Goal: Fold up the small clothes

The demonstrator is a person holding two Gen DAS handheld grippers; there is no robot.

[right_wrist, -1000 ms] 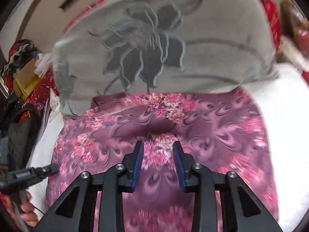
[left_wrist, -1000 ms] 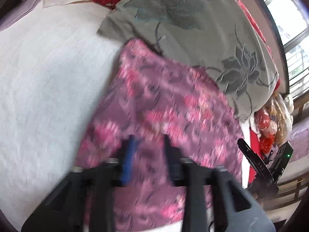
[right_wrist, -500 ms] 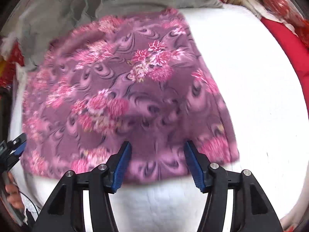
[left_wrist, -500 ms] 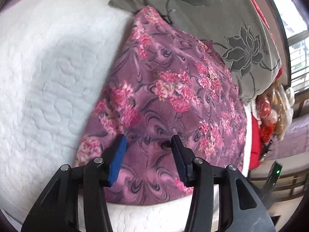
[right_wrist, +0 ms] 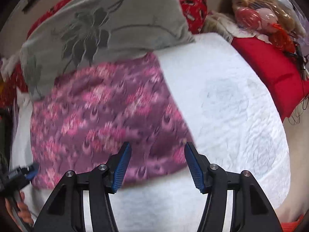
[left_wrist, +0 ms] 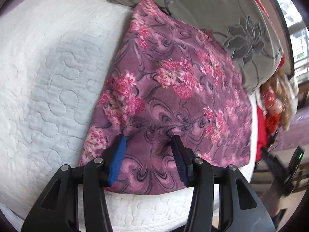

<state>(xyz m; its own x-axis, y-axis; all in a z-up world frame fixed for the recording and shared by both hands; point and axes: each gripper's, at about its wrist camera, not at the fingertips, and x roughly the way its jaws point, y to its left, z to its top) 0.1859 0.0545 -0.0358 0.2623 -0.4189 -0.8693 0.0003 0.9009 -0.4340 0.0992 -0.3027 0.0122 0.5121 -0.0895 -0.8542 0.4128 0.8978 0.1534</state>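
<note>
A purple garment with pink flowers (left_wrist: 173,77) lies flat on the white quilted bed (left_wrist: 48,67). My left gripper (left_wrist: 148,137) points down at its near edge. The tips touch the cloth, which puckers a little between them, and the jaws are opening without pinching it. In the right wrist view the garment (right_wrist: 100,119) looks blurred and fills the left half. My right gripper (right_wrist: 158,144) stands open above its near right corner, the right finger over bare quilt (right_wrist: 222,106). The left gripper (right_wrist: 21,174) and the hand holding it show at that view's left edge.
A grey pillow with dark flowers (left_wrist: 231,19) overlaps the garment's far edge. A red cushion (right_wrist: 270,67) and a doll wrapped in plastic (right_wrist: 256,15) lie beyond the bed's right side. The right gripper's body (left_wrist: 285,166) shows at the lower right of the left view.
The right gripper drew back from the garment's middle and swung right toward its near right corner, its jaws spreading. The left gripper settled at the near edge with its jaws wider.
</note>
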